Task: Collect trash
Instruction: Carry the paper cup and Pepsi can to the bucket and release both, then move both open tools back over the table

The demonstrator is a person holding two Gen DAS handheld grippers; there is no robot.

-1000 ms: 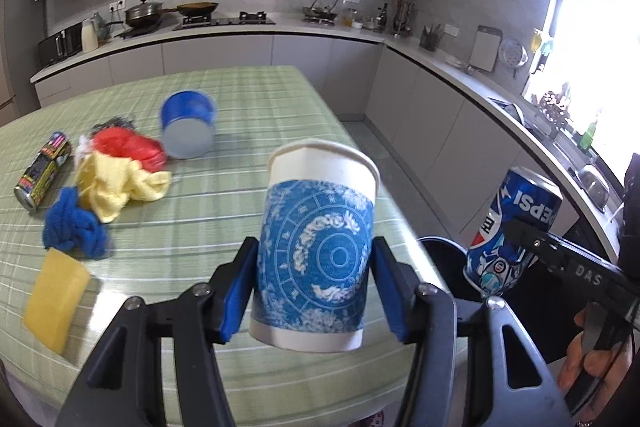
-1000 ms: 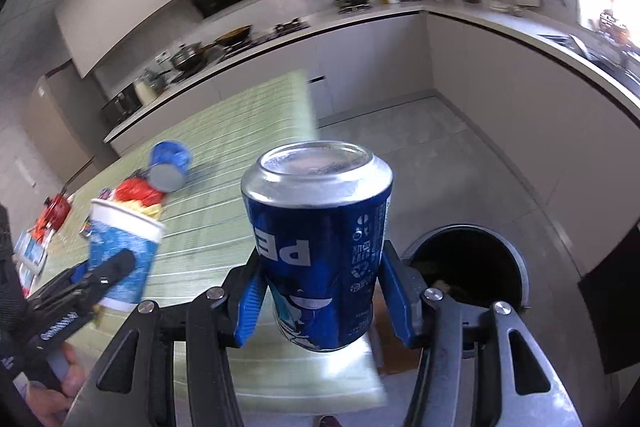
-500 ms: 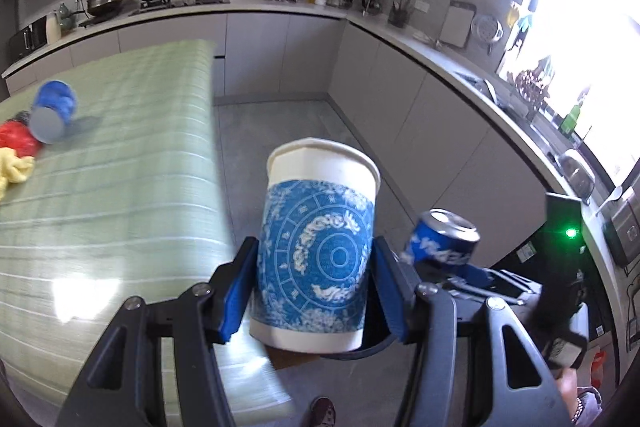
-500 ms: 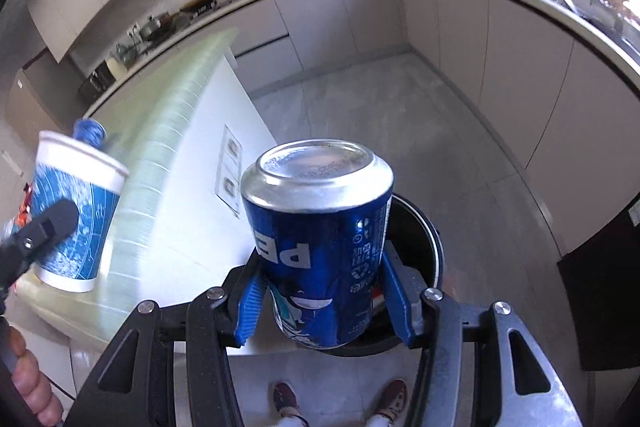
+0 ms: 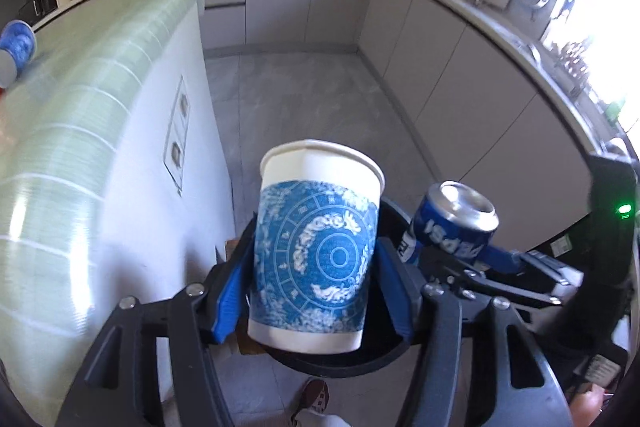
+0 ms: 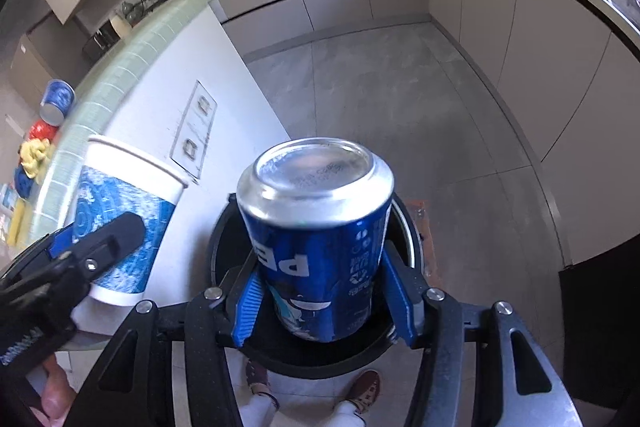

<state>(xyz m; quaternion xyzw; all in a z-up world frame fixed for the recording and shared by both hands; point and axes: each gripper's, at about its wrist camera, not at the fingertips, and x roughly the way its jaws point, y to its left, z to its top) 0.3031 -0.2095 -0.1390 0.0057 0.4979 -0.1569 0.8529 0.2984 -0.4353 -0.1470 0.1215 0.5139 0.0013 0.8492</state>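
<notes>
The left gripper [image 5: 314, 287] has just been opening around the paper cup [image 5: 316, 247]: its blue pads [image 5: 230, 297] stand clear of the cup's sides, so the cup is released and sits loose between the jaws, directly above the black bin [image 5: 340, 359]. The right gripper [image 6: 324, 293] has likewise just been opening; gaps show on both sides of the blue soda can [image 6: 320, 239], which is let go over the same bin [image 6: 304, 355] (its rim ringing the can from behind).

To drop both cleanly, it looks best to hold each gripper steady over the bin's mouth and keep spreading the jaws evenly so neither pad drags its item sideways. The cup sits nearer the rim beside the island's white wall [image 5: 140, 187], so it may clip the edge. Farther off, a second blue cup [image 6: 58, 101] waits on the green-checked counter [image 5: 80, 107].
</notes>
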